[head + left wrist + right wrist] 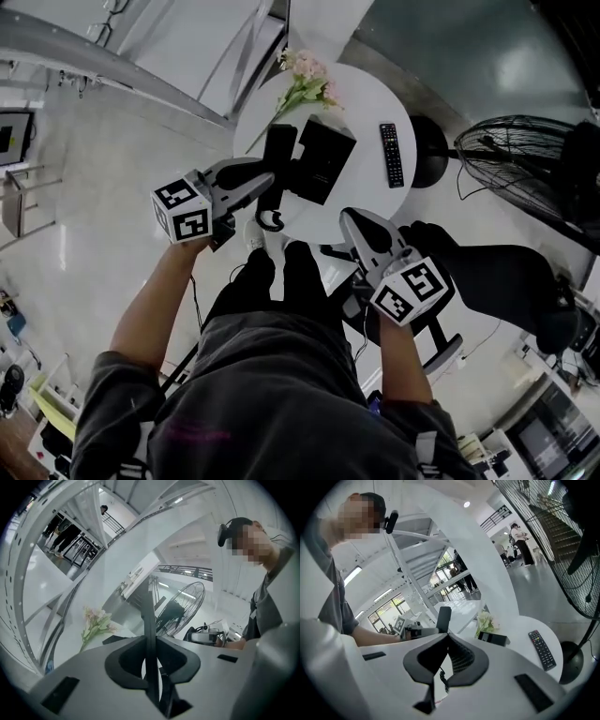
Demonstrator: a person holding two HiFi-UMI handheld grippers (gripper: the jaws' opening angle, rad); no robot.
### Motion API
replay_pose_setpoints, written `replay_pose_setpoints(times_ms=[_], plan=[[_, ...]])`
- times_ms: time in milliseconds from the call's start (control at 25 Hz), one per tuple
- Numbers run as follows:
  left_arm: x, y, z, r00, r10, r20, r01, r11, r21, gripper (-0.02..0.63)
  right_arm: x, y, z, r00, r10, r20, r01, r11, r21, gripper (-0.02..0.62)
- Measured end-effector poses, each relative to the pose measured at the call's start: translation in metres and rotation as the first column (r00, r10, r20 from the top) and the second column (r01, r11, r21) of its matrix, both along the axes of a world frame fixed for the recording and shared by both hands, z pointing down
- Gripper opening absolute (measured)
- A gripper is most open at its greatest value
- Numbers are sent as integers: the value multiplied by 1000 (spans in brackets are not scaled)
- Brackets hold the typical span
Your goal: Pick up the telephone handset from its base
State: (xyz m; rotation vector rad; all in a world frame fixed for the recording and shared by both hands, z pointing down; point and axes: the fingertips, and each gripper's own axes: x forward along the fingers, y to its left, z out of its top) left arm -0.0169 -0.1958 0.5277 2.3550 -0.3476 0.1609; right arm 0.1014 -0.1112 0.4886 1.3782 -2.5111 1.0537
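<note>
Clamped between the fingers of the left gripper (149, 641): the black handset (279, 148), upright and already clear of its base (323, 161), that base resting on the round table (370, 103) just beyond and to the right of those fingertips, the curly cord (271, 221) dangling below them. Probably light, stiff, slick plastic, so best held across the narrow middle as now, firmly but without crushing, minding the springy cord's pull back toward the base. Further right, fingers of the right gripper (448, 636) closed together on nothing, with the cord showing past them.
</note>
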Motion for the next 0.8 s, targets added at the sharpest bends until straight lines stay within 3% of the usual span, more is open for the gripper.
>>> replay_pose_setpoints(times_ms=[400, 800], plan=[[-23, 24, -106, 995, -41, -85, 51, 992, 115, 80, -11, 7, -59, 1000, 26, -11, -25, 993, 112, 15], [-56, 39, -212, 981, -56, -187, 109, 953, 283, 80, -21, 8, -116, 999, 31, -30, -23, 974, 224, 15]])
